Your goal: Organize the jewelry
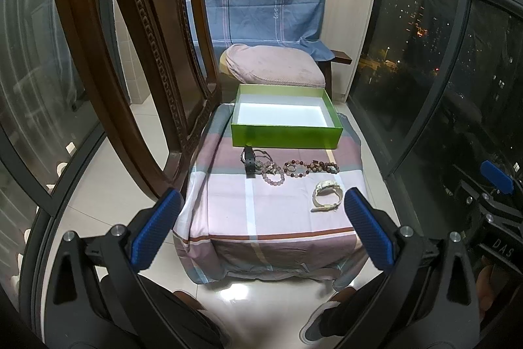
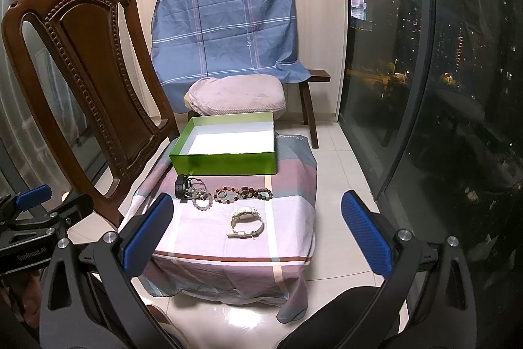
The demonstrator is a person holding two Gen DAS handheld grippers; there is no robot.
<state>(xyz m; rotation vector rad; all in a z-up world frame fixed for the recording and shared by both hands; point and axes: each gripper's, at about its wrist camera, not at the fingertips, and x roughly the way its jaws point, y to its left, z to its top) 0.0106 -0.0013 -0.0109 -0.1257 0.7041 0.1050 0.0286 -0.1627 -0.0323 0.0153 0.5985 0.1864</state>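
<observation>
Left wrist view: the left gripper (image 1: 263,201) hangs above the near edge of a low stand draped in a pink, grey and white checked cloth (image 1: 261,218), its blue-padded fingers (image 1: 153,228) spread wide and holding nothing. The right gripper (image 2: 258,218) is likewise spread and empty, over the same near edge. The front part of the cloth is bare, giving open room; a carved brown wooden chair (image 1: 137,54) crowds the left side, and dark window glass (image 1: 441,71) runs along the right. At the far end sits an open green cardboard box with a white inside (image 1: 284,134), empty. Just before its front wall lie a black wristwatch (image 1: 249,160), a cluster of pale pink beaded bracelets (image 1: 273,174) touching it, and a string of mixed brown and pink beads (image 1: 310,168). A cream wristwatch (image 1: 327,195) lies apart, nearer the right front corner
</observation>
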